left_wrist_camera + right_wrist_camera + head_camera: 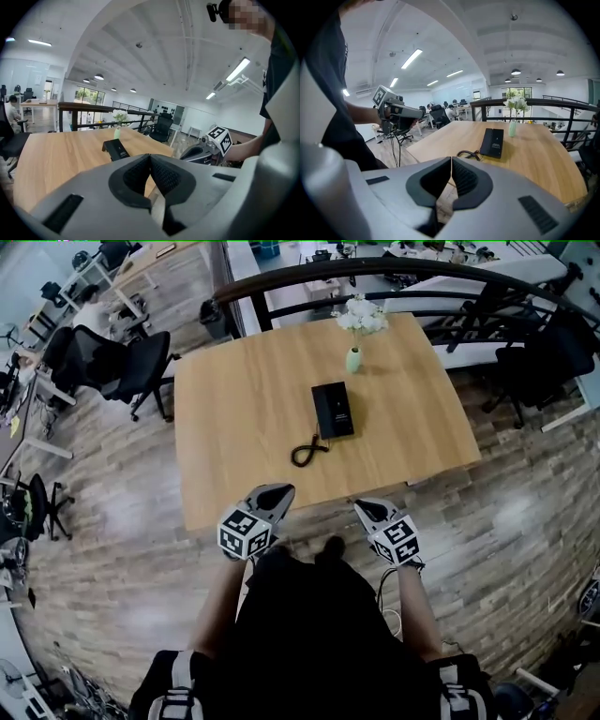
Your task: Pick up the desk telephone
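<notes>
The person is holding the left gripper at about 7 o'clock of the head view's centre, tip aiming toward 1 o'clock. The right gripper is sitting at about 4 o'clock, aiming toward 11 o'clock. Both are tilting somewhat downward, their jaws pressing together with nothing between them. The left forearm and right forearm are reaching forward from the torso.

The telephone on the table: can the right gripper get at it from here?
Probably yes. The right gripper hangs at the near edge of the table, short of the telephone, with only bare wood between; the coiled cord lies further left. Its shut jaws must open first.
</notes>
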Motion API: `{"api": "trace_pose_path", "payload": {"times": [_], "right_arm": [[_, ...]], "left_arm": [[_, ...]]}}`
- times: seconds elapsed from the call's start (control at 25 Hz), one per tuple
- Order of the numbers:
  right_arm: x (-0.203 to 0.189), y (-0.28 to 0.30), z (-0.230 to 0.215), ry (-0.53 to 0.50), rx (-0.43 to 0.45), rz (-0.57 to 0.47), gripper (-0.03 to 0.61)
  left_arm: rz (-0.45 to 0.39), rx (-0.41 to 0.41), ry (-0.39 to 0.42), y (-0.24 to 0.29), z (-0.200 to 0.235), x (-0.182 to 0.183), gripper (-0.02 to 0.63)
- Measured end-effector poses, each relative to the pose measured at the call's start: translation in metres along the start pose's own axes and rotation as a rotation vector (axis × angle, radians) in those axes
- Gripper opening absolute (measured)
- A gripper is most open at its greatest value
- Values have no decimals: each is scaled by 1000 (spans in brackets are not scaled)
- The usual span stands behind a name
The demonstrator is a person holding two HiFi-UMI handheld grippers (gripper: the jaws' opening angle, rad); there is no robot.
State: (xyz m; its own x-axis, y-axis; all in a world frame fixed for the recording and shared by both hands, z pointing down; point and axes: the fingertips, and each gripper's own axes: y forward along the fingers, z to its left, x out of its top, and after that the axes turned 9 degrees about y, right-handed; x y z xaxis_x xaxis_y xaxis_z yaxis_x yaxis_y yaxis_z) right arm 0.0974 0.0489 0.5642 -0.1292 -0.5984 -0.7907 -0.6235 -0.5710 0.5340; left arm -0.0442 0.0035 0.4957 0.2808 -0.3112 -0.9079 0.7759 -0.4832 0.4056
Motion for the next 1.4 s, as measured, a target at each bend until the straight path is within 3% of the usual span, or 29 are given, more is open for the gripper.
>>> {"api": "trace_pose_path", "payload": {"times": [0.4,0.8,1.08,1.4], "right_arm": [[-2,2,-26,2,66,10,23],[13,10,-52,28,13,41,23],[44,26,-81,8,-31,60,23],[67,56,-95,4,-35,77,23]], "left_arm": [[22,54,-33,20,-10,-1,21],[13,-17,-65,63,16,9,21],[-7,-68,-79,100,49,25,21],[-6,-94,-101,125,87,27,21]]}}
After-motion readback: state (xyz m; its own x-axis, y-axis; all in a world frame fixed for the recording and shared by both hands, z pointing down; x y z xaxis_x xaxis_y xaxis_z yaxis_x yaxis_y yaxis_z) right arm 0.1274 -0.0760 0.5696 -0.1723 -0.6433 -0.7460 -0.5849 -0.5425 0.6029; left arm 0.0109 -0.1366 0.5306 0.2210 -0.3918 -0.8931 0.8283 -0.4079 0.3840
